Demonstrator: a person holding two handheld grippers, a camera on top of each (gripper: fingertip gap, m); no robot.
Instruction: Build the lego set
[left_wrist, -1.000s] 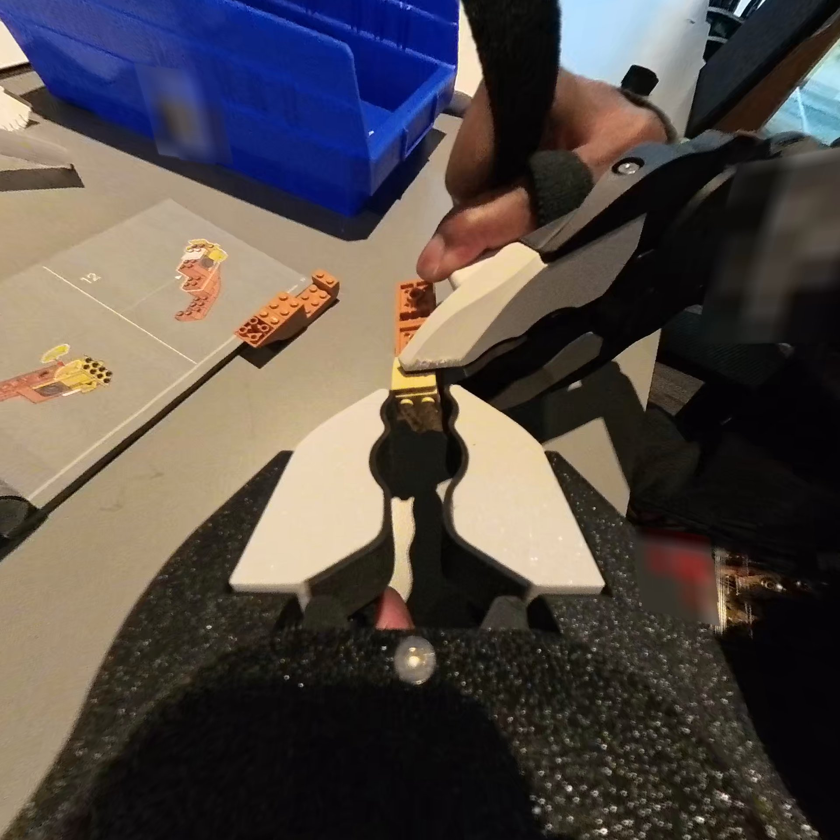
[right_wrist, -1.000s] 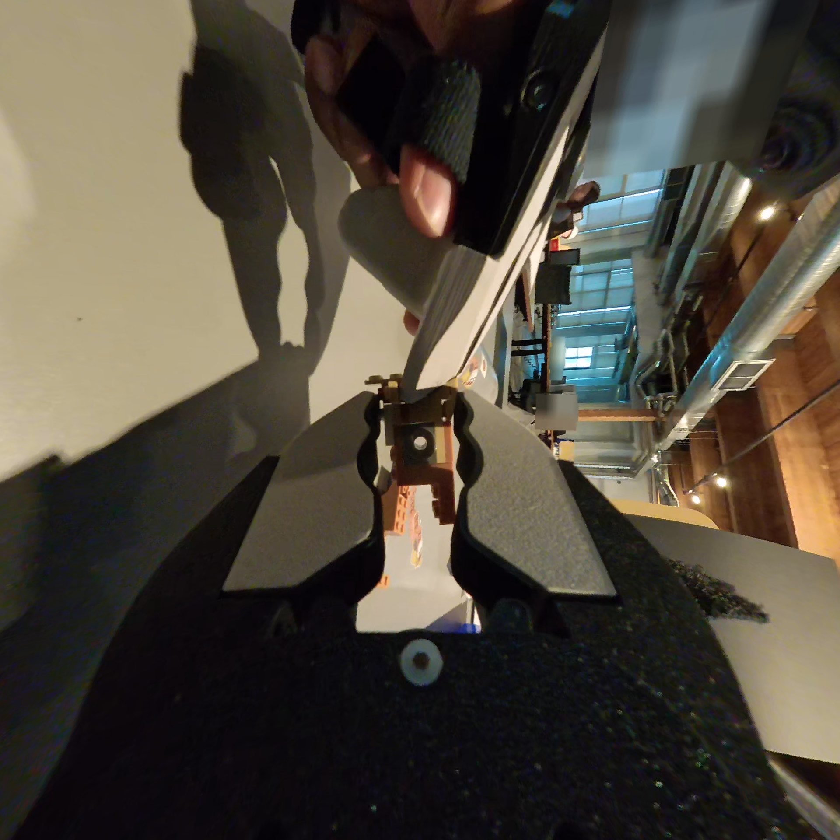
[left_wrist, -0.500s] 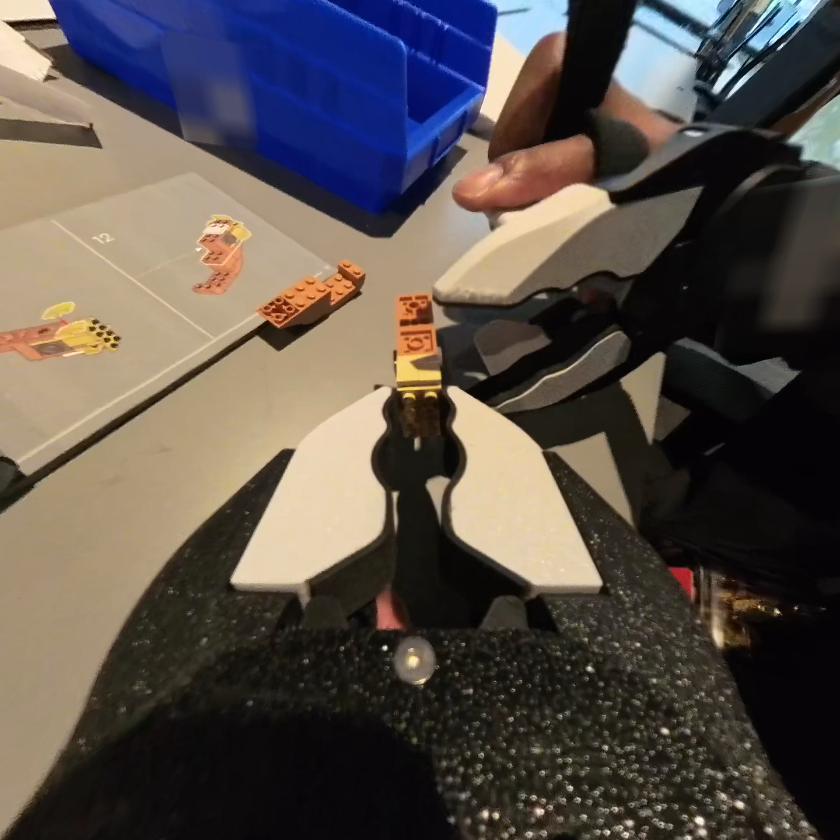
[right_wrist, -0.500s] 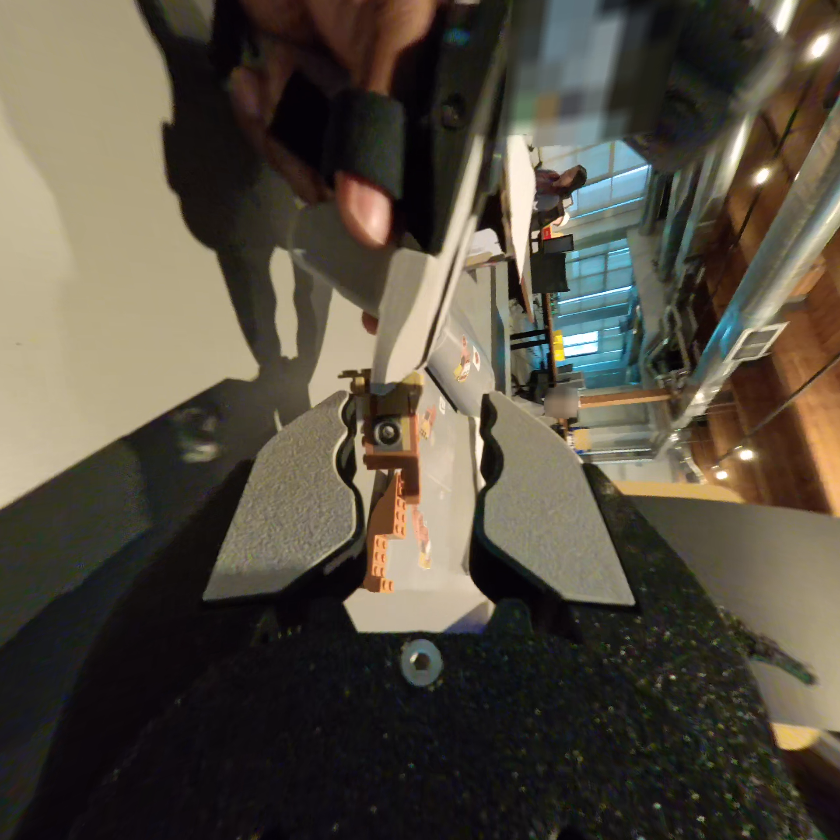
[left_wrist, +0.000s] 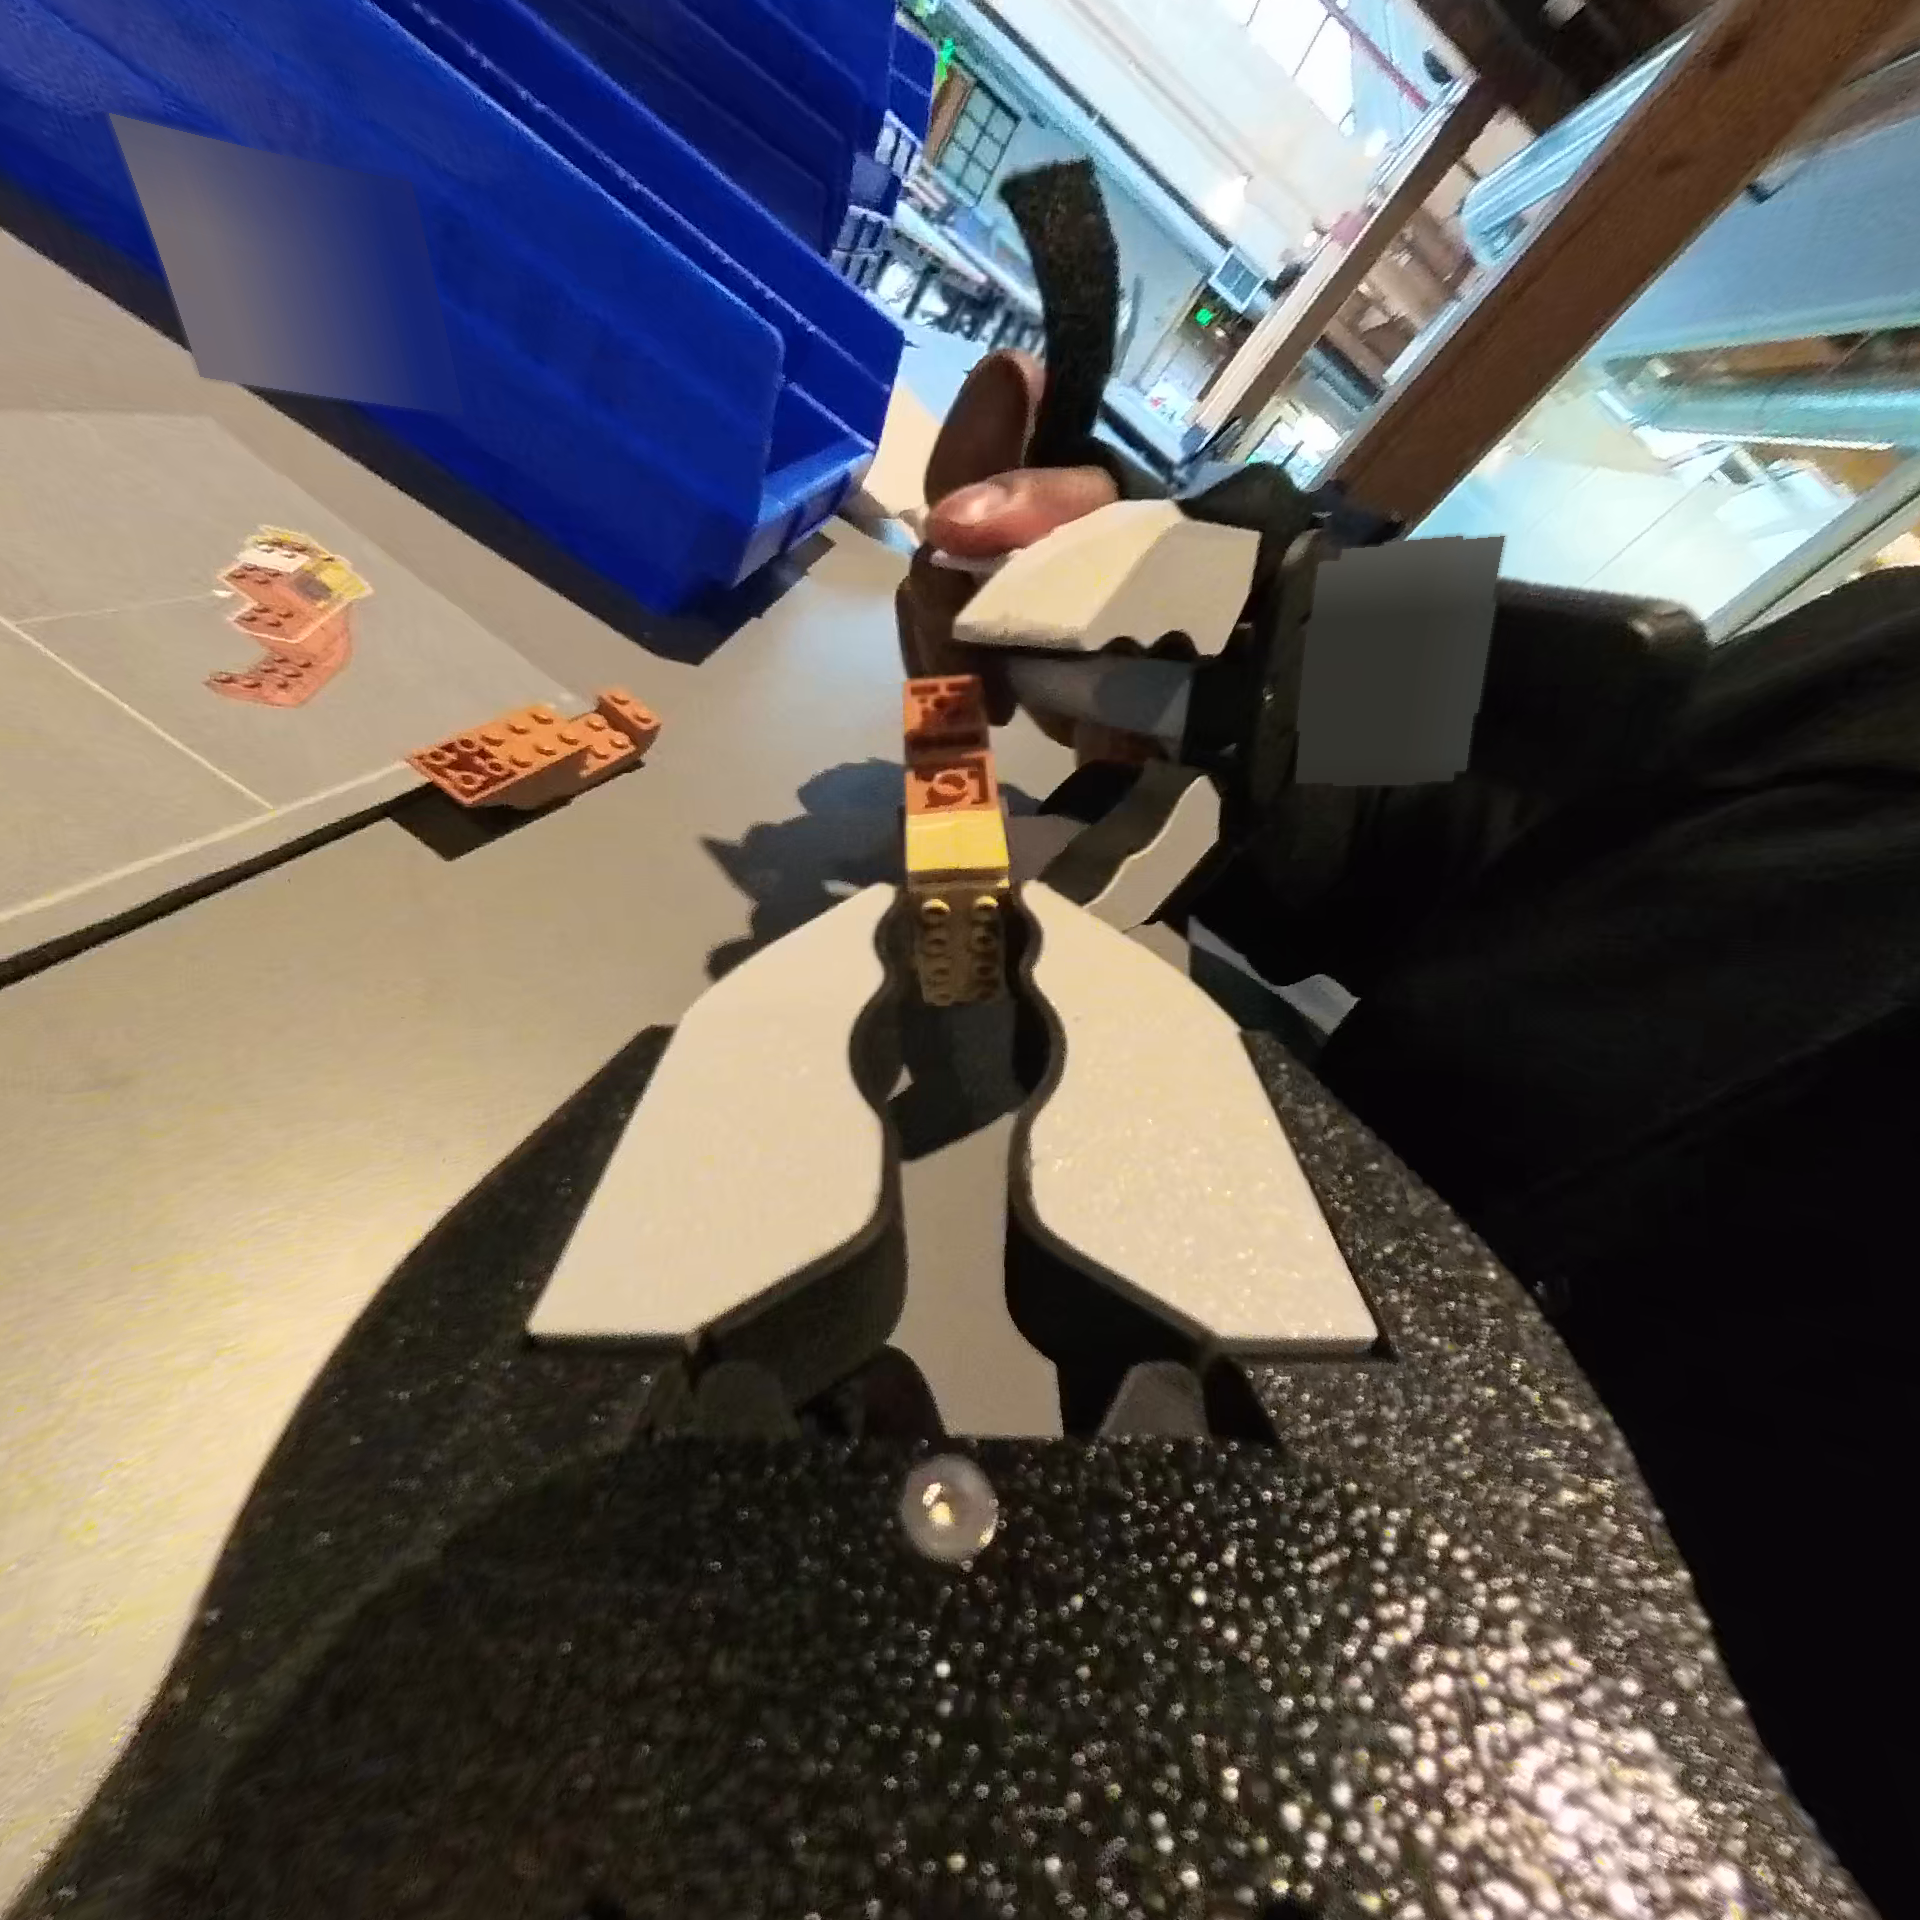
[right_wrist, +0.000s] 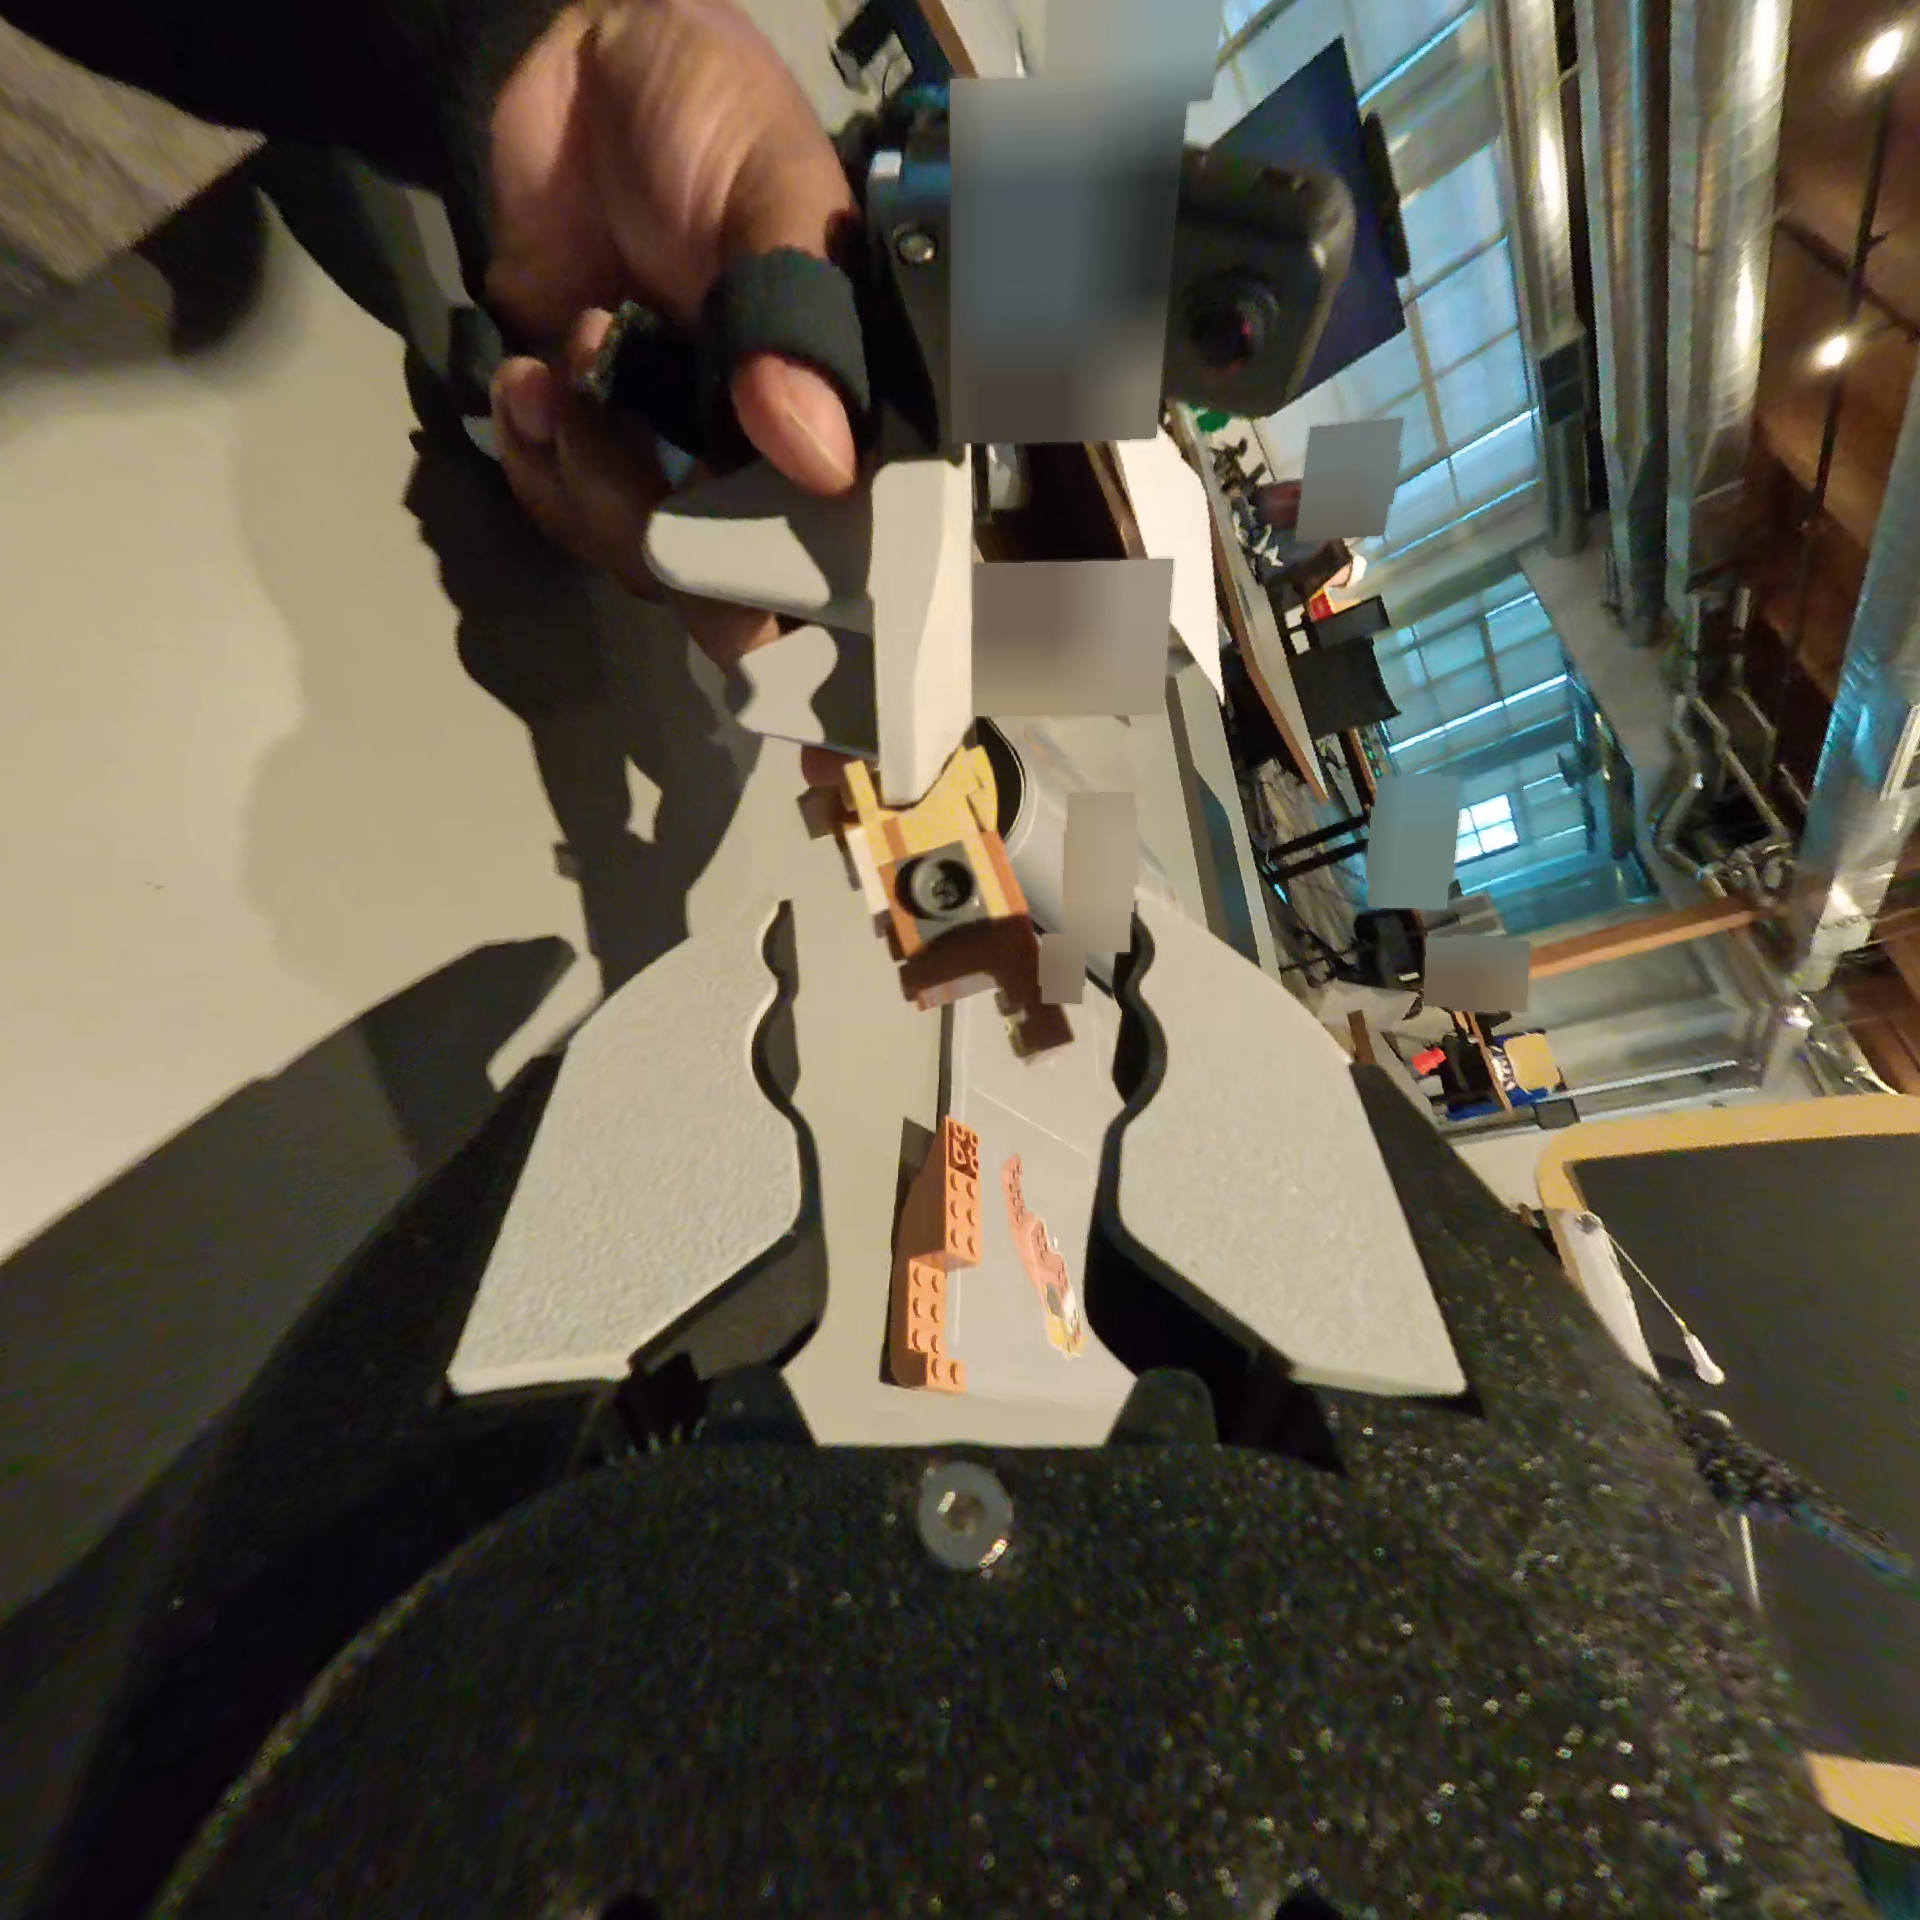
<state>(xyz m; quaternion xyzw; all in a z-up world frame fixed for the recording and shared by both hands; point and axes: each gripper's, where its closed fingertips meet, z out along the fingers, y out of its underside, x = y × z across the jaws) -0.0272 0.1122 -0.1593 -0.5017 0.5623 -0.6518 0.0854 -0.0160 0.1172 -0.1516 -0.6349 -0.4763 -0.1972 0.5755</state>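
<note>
My left gripper (left_wrist: 961, 920) is shut on the tan end of a small lego assembly (left_wrist: 951, 800) of tan and brown bricks and holds it above the grey table (left_wrist: 312, 1039). My right gripper (right_wrist: 956, 930) is open and empty, with the assembly (right_wrist: 940, 894) just in front of its fingertips and not touched by them. The right gripper also shows in the left wrist view (left_wrist: 1029, 748), open just beside the assembly's brown end. The left gripper shows in the right wrist view (right_wrist: 914, 790), seen edge on. A loose orange-brown lego piece (left_wrist: 540, 753) lies on the table.
An instruction sheet (left_wrist: 156, 675) lies flat at the left, its corner touching the loose piece, which also shows in the right wrist view (right_wrist: 935, 1247). A blue bin (left_wrist: 520, 260) stands behind the sheet. A hand (right_wrist: 665, 260) holds the left gripper. Both grippers' tips are close together, under 4 cm apart.
My right gripper was shut on the assembly, has opened and let go, and has drawn back. My left gripper keeps the assembly and has lifted and tilted.
</note>
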